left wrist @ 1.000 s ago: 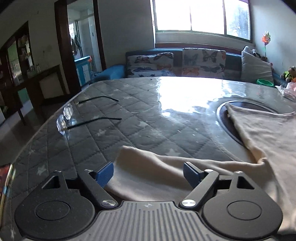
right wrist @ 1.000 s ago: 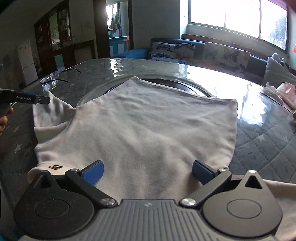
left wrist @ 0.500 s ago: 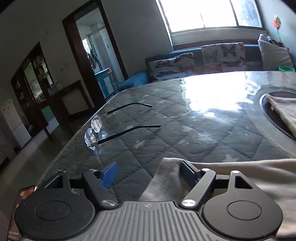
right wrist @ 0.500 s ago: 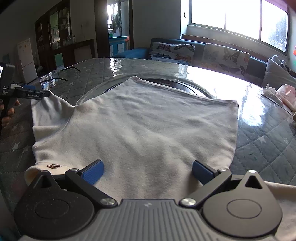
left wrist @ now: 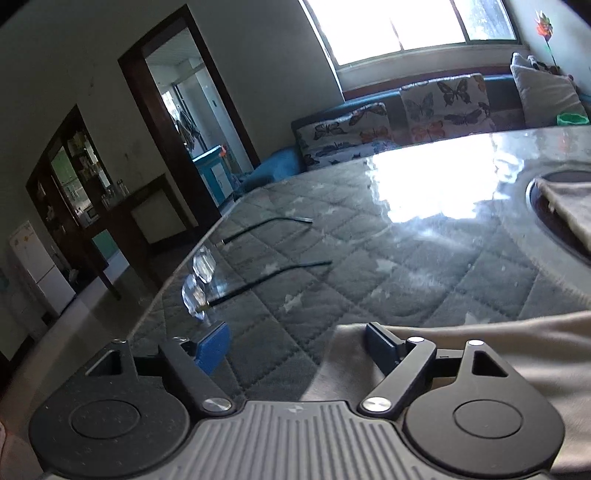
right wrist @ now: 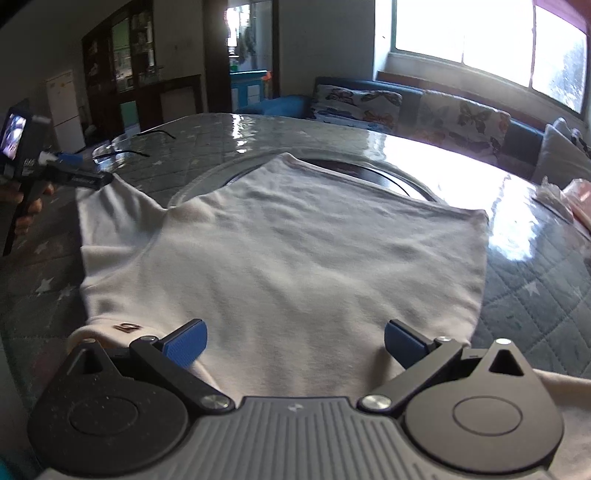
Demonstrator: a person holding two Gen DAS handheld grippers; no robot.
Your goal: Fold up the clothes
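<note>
with the pale shirt (right wrist: 288, 251) spread flat on the tabletop (left wrist: 369, 266), the fold seemed not yet begun: the left hand-held gripper (left wrist: 295, 347), jaws opening over the sleeve edge (left wrist: 480, 343), and the right hand-held gripper (right wrist: 293, 341), wide open and holding nothing at lower centre, each next needed to close on cloth.

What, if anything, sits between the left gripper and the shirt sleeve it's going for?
Nothing visible. The sleeve edge already lies at the left gripper, whose jaws are opening with no grip yet. The glasses lie farther out, clear.

Blown-out window (left wrist: 410, 26) backlight glares off the table (left wrist: 406, 192); corners perhaps vignetted, fisheye-bent.
</note>
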